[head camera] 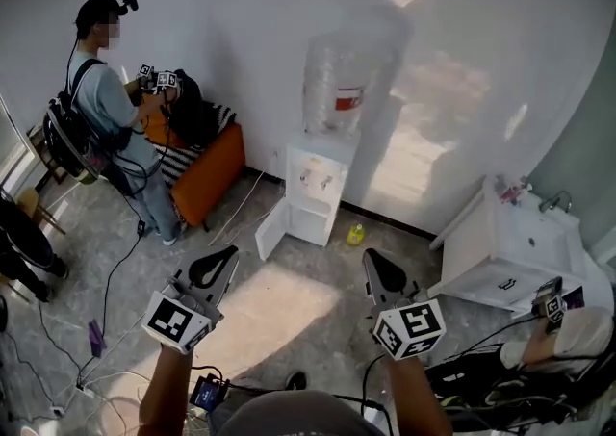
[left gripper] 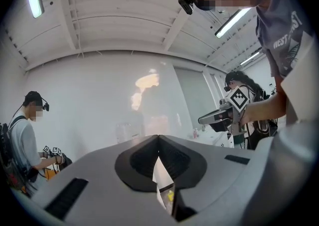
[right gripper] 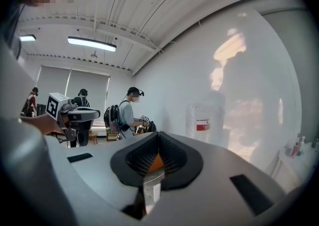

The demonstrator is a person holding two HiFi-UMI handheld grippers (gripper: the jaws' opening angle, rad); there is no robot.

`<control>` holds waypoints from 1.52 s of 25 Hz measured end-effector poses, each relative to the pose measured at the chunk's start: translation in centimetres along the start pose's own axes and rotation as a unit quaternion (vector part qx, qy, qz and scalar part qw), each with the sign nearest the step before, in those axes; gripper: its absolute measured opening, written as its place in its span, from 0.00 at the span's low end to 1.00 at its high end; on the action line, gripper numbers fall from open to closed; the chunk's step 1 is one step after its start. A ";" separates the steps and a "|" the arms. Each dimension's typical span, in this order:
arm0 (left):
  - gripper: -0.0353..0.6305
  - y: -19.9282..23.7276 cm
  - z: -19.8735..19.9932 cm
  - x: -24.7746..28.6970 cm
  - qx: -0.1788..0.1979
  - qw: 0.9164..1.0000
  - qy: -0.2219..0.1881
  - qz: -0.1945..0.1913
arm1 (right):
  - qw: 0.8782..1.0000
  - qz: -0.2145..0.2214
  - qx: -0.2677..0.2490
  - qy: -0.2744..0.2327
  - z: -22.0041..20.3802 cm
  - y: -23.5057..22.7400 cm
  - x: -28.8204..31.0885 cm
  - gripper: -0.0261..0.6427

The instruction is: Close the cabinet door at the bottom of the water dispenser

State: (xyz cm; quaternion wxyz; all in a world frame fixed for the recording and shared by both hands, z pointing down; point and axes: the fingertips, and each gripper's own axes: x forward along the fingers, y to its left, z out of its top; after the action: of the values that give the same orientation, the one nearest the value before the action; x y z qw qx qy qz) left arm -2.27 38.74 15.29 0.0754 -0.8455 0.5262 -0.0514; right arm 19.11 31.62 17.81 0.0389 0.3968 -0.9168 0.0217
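Bottle (head camera: 334, 88) on dispenser (head camera: 316, 189); sink (head camera: 529, 237) to its rt.

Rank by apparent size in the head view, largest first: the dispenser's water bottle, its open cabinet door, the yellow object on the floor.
1. the water bottle
2. the cabinet door, seen at an angle, so narrower-looking
3. the yellow object, clearly smallest

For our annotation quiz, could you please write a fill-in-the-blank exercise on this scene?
The cabinet door of the water dispenser stands ___.
The small object on the floor beside it is coloured ___.
The left gripper and the right gripper both have jaws ___.
Missing: open; yellow; shut.
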 end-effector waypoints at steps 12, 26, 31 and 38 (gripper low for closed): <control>0.08 2.8 -1.1 6.5 -0.006 1.000 -0.003 -0.020 | 1.000 -0.026 0.005 0.003 -0.1 -4.3 2.7 0.08; 0.08 13.5 -4.9 17.0 -0.002 0.997 -0.005 -0.081 | 0.996 -0.087 0.020 0.016 -0.6 -8.5 13.7 0.08; 0.08 16.4 -5.5 20.6 -0.006 0.994 0.000 -0.105 | 0.994 -0.109 0.026 0.020 -0.1 -10.1 17.4 0.08; 0.08 19.5 -6.9 23.9 -0.016 0.991 0.000 -0.132 | 0.990 -0.136 0.027 0.025 0.1 -11.5 20.9 0.08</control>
State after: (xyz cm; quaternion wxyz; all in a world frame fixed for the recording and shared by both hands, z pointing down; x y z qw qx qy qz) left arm -10.07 8.32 18.69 0.0543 -0.9088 0.4104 -0.0520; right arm 13.24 8.58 19.71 0.0537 0.5183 -0.8520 0.0506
